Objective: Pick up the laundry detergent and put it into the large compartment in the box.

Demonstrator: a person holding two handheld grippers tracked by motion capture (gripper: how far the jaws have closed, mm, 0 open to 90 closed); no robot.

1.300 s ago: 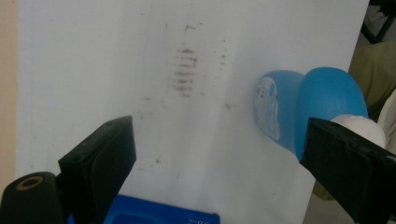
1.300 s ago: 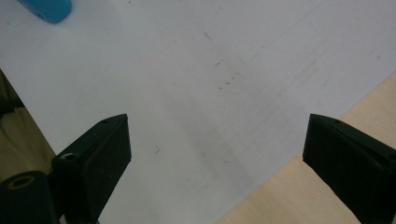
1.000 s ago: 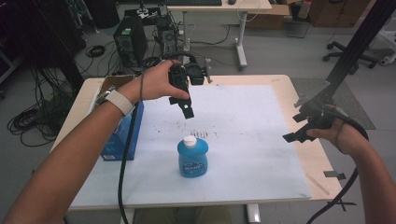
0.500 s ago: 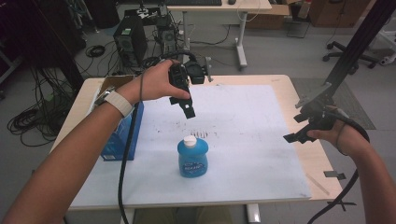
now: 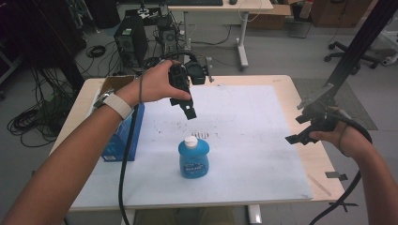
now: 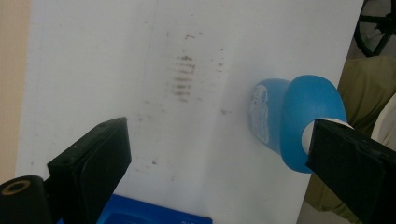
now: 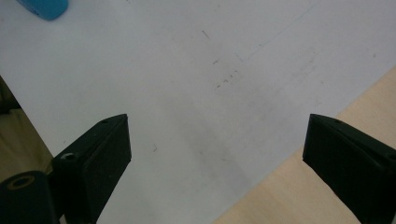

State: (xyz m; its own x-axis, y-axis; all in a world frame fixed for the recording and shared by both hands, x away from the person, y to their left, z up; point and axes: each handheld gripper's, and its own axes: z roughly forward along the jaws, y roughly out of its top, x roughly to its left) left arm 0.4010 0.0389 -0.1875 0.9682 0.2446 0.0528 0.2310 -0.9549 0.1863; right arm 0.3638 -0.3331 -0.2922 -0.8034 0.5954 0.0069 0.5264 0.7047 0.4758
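Observation:
A blue bottle (image 5: 193, 159) with a white cap stands upright on the white sheet (image 5: 253, 140), near the table's front. My left gripper (image 5: 189, 111) hangs in the air behind and above the bottle, tilted down toward it. In the left gripper view the left gripper (image 6: 219, 154) is open wide over bare sheet, and the bottle (image 6: 292, 121) lies just inside its right jaw, farther off. My right gripper (image 5: 295, 129) hovers at the sheet's right edge, open. Nothing lies between the jaws of the right gripper (image 7: 217, 154), and the bottle (image 7: 44, 7) peeks in at that view's top left.
A blue box (image 5: 123, 136) lies along the sheet's left edge, under my left forearm; its edge, the blue box (image 6: 154, 215), sits below the left jaws. Bare wooden table (image 7: 322, 191) borders the sheet at right. A black clamp device (image 5: 197, 72) sits at the table's far edge.

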